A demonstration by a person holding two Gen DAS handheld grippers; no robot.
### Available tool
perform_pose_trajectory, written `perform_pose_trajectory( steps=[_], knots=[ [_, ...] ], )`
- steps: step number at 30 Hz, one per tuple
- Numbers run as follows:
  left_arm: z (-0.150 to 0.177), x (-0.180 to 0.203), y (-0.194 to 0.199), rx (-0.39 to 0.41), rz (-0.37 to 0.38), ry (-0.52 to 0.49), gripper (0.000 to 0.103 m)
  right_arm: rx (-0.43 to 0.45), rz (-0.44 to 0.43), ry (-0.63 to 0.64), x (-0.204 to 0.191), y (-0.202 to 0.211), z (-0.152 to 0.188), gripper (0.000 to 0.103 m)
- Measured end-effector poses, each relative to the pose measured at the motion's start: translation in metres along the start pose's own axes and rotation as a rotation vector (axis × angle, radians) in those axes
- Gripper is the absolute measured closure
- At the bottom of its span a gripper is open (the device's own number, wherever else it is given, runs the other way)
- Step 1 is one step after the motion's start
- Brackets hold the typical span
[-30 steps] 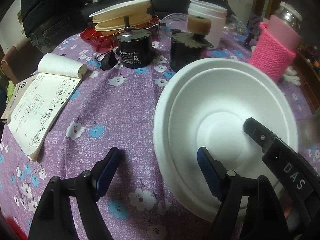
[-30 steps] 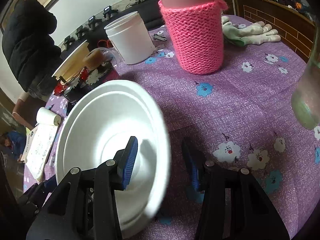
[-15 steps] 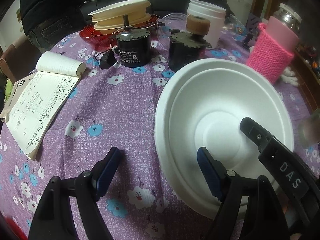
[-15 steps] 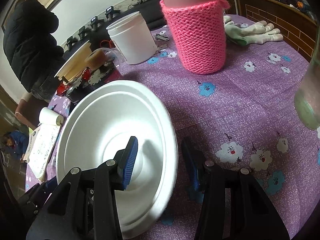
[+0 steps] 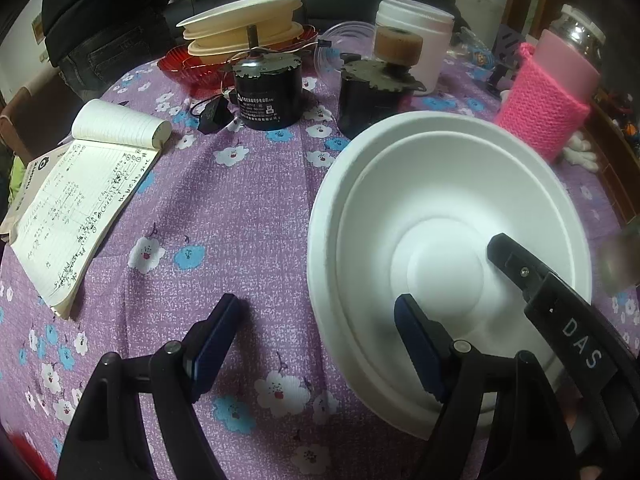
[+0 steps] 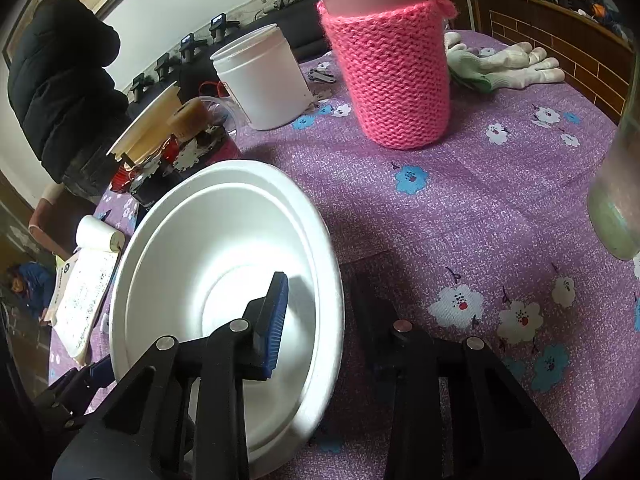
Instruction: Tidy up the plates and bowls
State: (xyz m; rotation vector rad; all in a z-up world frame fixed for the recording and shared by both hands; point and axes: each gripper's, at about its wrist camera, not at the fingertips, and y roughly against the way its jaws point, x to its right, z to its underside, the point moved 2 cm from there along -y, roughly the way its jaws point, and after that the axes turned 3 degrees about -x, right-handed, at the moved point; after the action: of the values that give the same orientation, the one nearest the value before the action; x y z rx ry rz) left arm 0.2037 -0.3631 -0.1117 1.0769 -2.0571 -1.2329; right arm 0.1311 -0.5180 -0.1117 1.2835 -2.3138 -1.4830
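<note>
A white foam bowl (image 5: 440, 208) nested in a second one lies on the purple flowered cloth. My left gripper (image 5: 316, 340) is open and straddles its near-left rim, one finger on the cloth and one inside the bowl. My right gripper (image 6: 320, 280) straddles the bowl's (image 6: 224, 240) right rim. Its jaws are closing, the blue pad (image 6: 276, 316) inside and the other finger outside, with a small gap still showing. Its black finger (image 5: 520, 268) shows in the left wrist view. Cream plates (image 5: 240, 28) are stacked on a red bowl (image 5: 188, 72) at the back.
Two black motors (image 5: 268, 92) stand behind the bowl, with a clear bowl (image 5: 340, 44) and a white jar (image 6: 264, 80). An open notebook (image 5: 80, 200) lies left. A pink knitted cup (image 6: 396, 80), white gloves (image 6: 508, 64) and a glass jar (image 6: 616, 200) are right. A person in black (image 5: 100, 12) stands behind.
The right gripper's jaws have narrowed around the bowl's rim, and the bowl has shifted slightly. The left gripper has kept still and open.
</note>
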Motion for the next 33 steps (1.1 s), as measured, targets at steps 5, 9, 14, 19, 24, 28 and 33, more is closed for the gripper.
perform_pose_trajectory(
  steps=[5,9,14,19,24,28,33],
  knots=[
    [0.0006,-0.0003,-0.0001,0.000,0.001,0.001,0.024,-0.004,-0.006,-0.002,0.0016,0.0006,0.0009,0.077],
    [0.0005,-0.0001,0.0001,-0.001,0.002,0.002,0.024,-0.004,-0.010,-0.006,0.0021,0.0008,0.0013,0.077],
    [0.0015,-0.0011,-0.0007,-0.003,0.006,0.005,0.024,-0.003,-0.015,-0.010,0.0021,0.0013,0.0020,0.077],
    [0.0016,-0.0011,-0.0005,-0.003,0.005,0.005,0.024,-0.003,-0.015,-0.009,0.0017,0.0013,0.0025,0.076],
    [0.0020,-0.0009,-0.0003,-0.003,0.005,0.005,0.024,-0.004,-0.017,-0.012,0.0019,0.0015,0.0025,0.076],
    [0.0020,-0.0009,-0.0004,-0.003,0.005,0.005,0.024,-0.005,-0.020,-0.013,0.0014,0.0013,0.0025,0.076],
    [0.0016,-0.0009,-0.0005,-0.004,0.005,0.005,0.024,-0.008,-0.025,-0.015,0.0011,0.0016,0.0029,0.076]
  ],
)
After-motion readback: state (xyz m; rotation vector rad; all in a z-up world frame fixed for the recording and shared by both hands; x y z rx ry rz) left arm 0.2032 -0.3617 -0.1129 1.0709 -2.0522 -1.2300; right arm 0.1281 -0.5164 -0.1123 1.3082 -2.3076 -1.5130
